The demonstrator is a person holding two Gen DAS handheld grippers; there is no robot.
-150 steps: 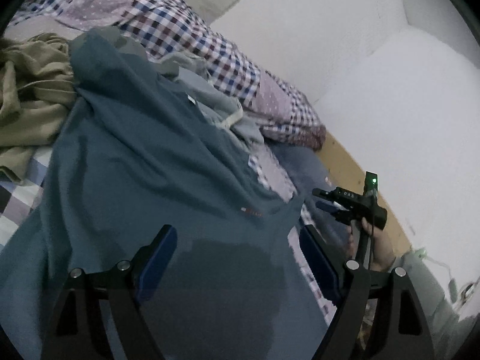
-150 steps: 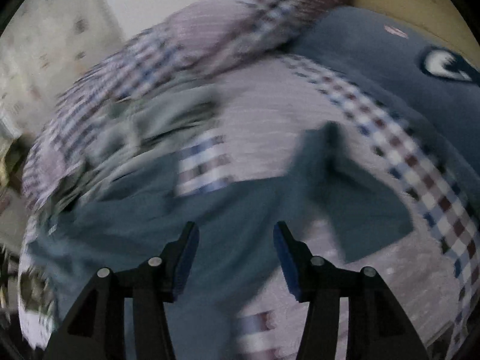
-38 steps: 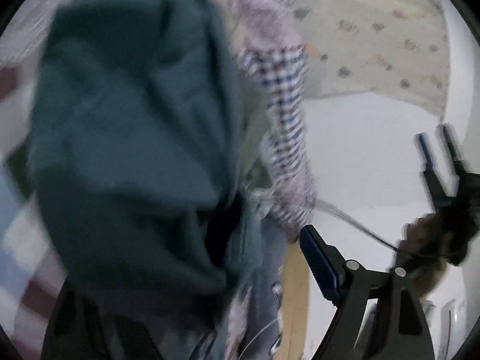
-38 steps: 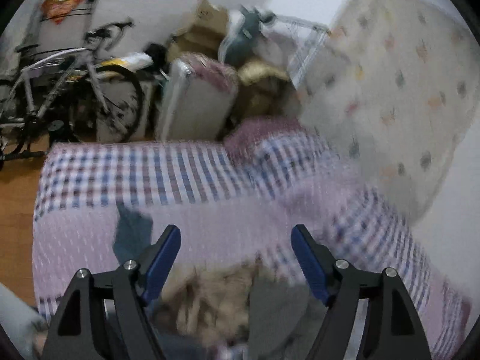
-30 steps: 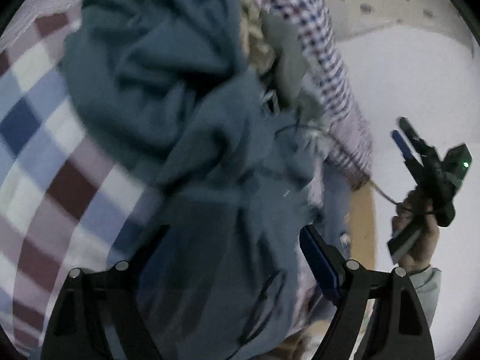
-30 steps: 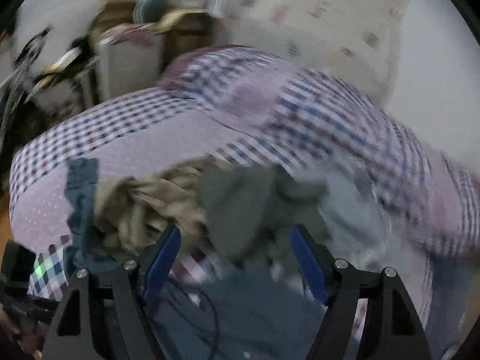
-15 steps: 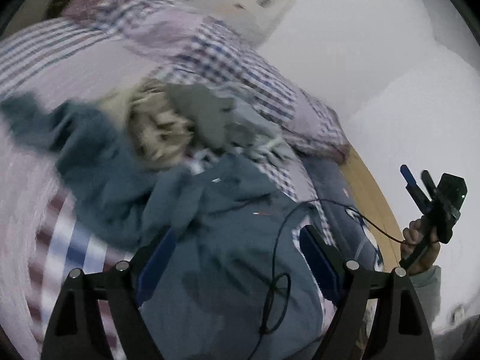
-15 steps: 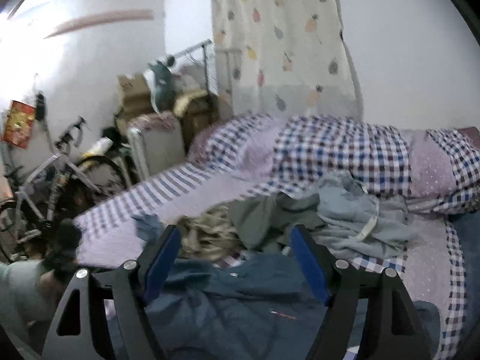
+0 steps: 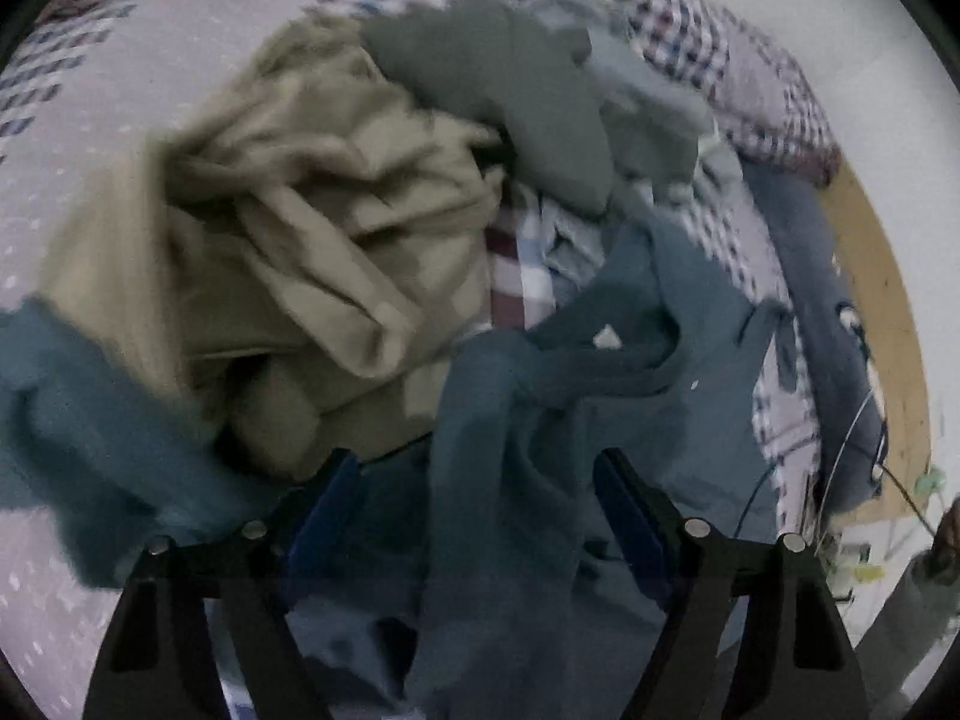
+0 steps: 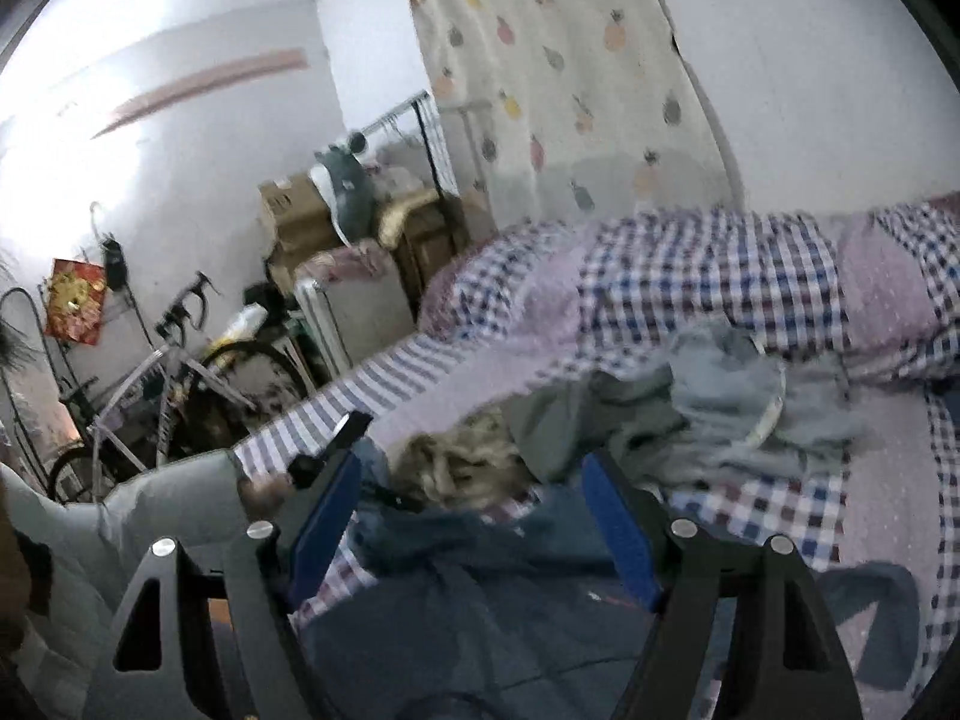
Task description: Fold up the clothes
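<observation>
A crumpled teal shirt (image 9: 600, 372) lies on the bed under my left gripper (image 9: 474, 510). That gripper points steeply down, and its jaws are closing a little. A fold of the shirt runs up between the blue pads without being pinched. Just beyond lie a beige garment (image 9: 300, 210), a grey one (image 9: 528, 90) and a pale blue one (image 9: 654, 96). My right gripper (image 10: 474, 516) hovers open over the teal shirt (image 10: 480, 618) with nothing between its jaws. A sleeved hand (image 10: 258, 489) reaches in at the left of the right wrist view.
The bed has a checked sheet (image 10: 870, 492) and a rolled checked quilt (image 10: 690, 276) along the wall. A navy pillow (image 9: 810, 300) and thin cables (image 9: 864, 420) lie by the wooden bed edge (image 9: 894, 324). A bicycle (image 10: 180, 372), boxes and a clothes rack stand beyond the bed.
The left gripper has swung down and in close over the clothes pile, so the beige garment now fills its view. The right gripper has barely shifted; the sleeved hand has come nearer.
</observation>
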